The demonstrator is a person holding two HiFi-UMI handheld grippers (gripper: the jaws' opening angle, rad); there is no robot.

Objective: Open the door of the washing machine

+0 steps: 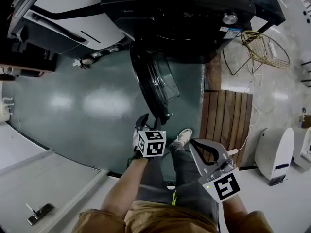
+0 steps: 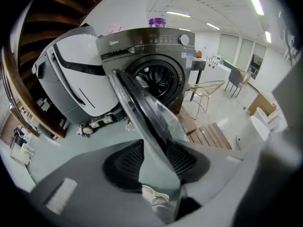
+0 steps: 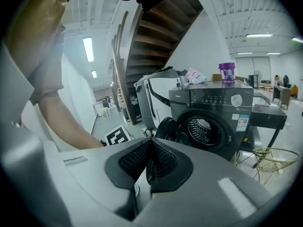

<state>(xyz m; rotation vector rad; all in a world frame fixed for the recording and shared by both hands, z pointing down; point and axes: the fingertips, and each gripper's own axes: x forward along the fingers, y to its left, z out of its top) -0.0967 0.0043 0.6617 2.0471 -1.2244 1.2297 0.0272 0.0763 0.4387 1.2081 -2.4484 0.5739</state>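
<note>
In the head view the dark grey front-loading washing machine (image 1: 194, 13) stands at 12 o'clock on a glossy green floor (image 1: 73, 106). Its round glass-fronted door (image 1: 158, 86) is already swung well out from the drum opening, its free edge pointing toward 6 o'clock at the person.

The left hand-held gripper (image 1: 149, 123) sits at that free edge, at 6 o'clock of the door. In the left gripper view its jaws stand narrowly apart with the door's dark rim running between the ribbed pads (image 2: 125, 160). The rim lies close along the right pad, and floor colour shows between the glass and the left pad, so the pads do not clamp it.

The right hand-held gripper (image 1: 199, 147) hangs at 4 o'clock of the left one, apart from the door and above the person's leg. In the right gripper view its jaws are closed tip to tip with nothing between them.

A white and grey appliance (image 1: 73, 18) stands just beside the washing machine at its 9 o'clock. A gold wire stand (image 1: 265, 47) is at its 3 o'clock. A brown slatted wooden mat (image 1: 226, 120) lies on the floor at 3 o'clock of the door. The person's white shoe (image 1: 182, 137) rests between the two grippers. A purple tub (image 3: 227, 72) stands on top of the washing machine
</note>
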